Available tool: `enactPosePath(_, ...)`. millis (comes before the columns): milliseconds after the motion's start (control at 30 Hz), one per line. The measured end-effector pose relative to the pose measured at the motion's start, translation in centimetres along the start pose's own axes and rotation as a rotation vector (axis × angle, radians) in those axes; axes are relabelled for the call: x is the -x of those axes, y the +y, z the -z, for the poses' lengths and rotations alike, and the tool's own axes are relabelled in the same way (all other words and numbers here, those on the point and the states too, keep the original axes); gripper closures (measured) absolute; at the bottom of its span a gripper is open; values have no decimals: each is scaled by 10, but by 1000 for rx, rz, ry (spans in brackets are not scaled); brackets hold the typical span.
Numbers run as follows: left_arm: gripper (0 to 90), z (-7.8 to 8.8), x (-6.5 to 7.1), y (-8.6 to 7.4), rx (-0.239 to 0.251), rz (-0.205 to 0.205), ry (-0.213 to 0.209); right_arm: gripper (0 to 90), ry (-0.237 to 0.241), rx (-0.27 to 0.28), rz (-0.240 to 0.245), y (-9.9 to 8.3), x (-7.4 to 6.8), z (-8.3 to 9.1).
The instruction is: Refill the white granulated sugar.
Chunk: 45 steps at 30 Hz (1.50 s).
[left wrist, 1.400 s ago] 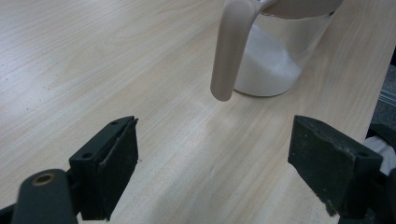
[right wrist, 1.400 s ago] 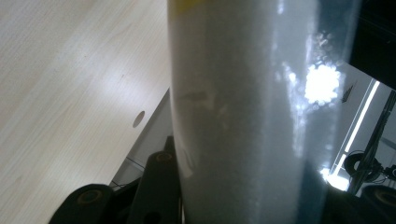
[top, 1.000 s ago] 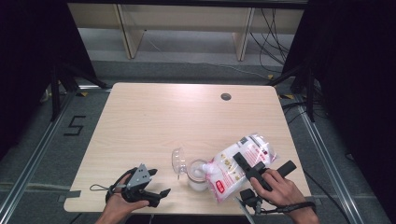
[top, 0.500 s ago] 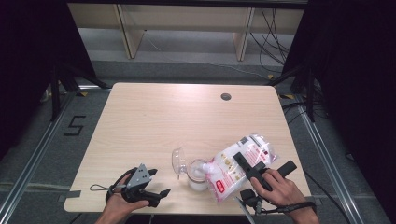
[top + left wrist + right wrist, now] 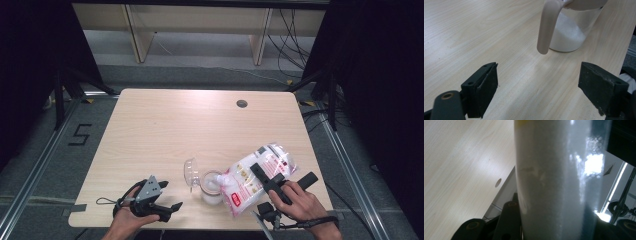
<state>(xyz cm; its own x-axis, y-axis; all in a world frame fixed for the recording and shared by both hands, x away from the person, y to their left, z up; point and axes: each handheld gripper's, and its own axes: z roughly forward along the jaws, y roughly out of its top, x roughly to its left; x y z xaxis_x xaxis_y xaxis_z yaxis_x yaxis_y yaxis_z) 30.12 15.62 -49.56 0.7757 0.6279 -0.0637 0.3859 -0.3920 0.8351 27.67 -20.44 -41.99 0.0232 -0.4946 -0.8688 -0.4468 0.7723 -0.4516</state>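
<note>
Pouring step in hand. Right claw [image 5: 265, 176] grips a red-and-white bag [image 5: 256, 176] of white granules, jaws clamped across the bag's body; in the right gripper view the bag's clear side [image 5: 554, 180] stands between the jaws, pressed on both sides. Bag is tipped, low corner aimed down into the mouth of a clear jar [image 5: 212, 186] standing near the front edge of the tabletop [image 5: 200, 125].

Jar: hinged lid [image 5: 191, 172] swung open to its left, a beige lever [image 5: 547, 27] hanging down its side. White granules [image 5: 569, 35] fill the lower part, heaped unevenly; roughly half full by my reading, top hidden. Cannot see whether grains are falling right now.

Left claw [image 5: 167, 210] rests low on the tabletop, left of the jar and apart from it, jaws wide open with nothing between them, pointed at the jar.

Next move, as I judge it: hold the tilt until the jar fills, then right the bag cleanly so the spout does not spill onto the tabletop. Left claw is placed to steady the jar or swing the lid shut.
</note>
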Motion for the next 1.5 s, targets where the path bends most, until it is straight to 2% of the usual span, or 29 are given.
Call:
enactPosePath(933,156,0,0,0,0,0,-1,732,7,-7,-5,-2,-1,0)
enactPosePath(1033,156,-1,0,0,7,1,-2,733,10,-19,-21,-3,-3,1)
enactPosePath(1067,156,0,0,0,-1,0,0,733,10,-8,-3,-3,-1,0)
enactPosePath(1300,156,0,0,0,0,0,-1,735,8,-17,-23,-2,-3,1)
enactPosePath(1400,156,0,0,0,0,-1,0,736,10,-4,-3,-2,-1,0)
enactPosePath(1500,156,0,0,0,0,1,0,736,9,-8,-20,0,-3,1)
